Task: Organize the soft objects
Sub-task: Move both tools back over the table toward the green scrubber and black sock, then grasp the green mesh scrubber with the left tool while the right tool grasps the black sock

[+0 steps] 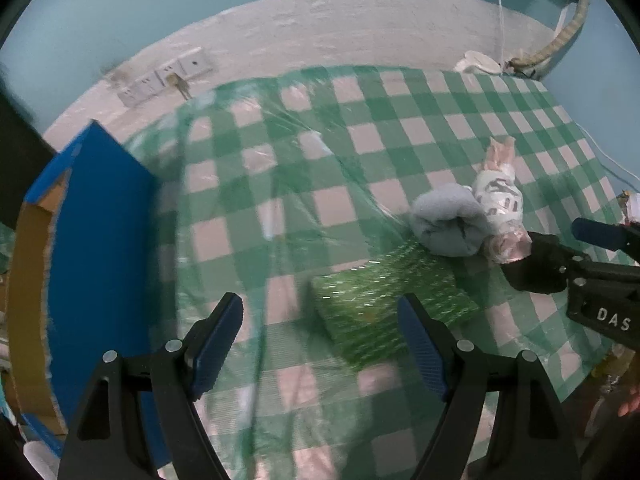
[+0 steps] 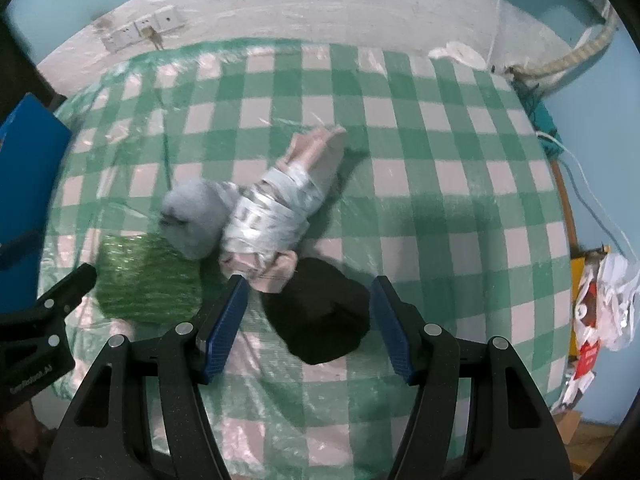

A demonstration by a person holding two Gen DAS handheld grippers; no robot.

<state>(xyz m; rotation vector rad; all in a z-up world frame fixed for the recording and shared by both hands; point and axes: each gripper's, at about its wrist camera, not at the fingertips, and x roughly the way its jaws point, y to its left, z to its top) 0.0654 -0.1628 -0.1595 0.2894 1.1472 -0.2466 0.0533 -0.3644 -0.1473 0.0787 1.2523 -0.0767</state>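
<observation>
Fingers of both grippers are seen spread and empty: the left gripper [image 1: 320, 340] hangs over the green pad [image 1: 394, 312], the right gripper [image 2: 308, 322] straddles the black bundle [image 2: 320, 316] without pressing it. All places are given from the green pad, which lies on the checked desk [image 2: 440, 160]. A blue box [image 1: 104, 220] stands well to its left. A taped roll [image 2: 276, 208] lies just right of the pad, a grey roll [image 2: 192, 220] touches the pad's far edge, and the black bundle lies right and nearer. For a sound grip, the bundle should probably be centred between the pads before closing, clear of the taped roll. Both grippers are pointed steeply down.
</observation>
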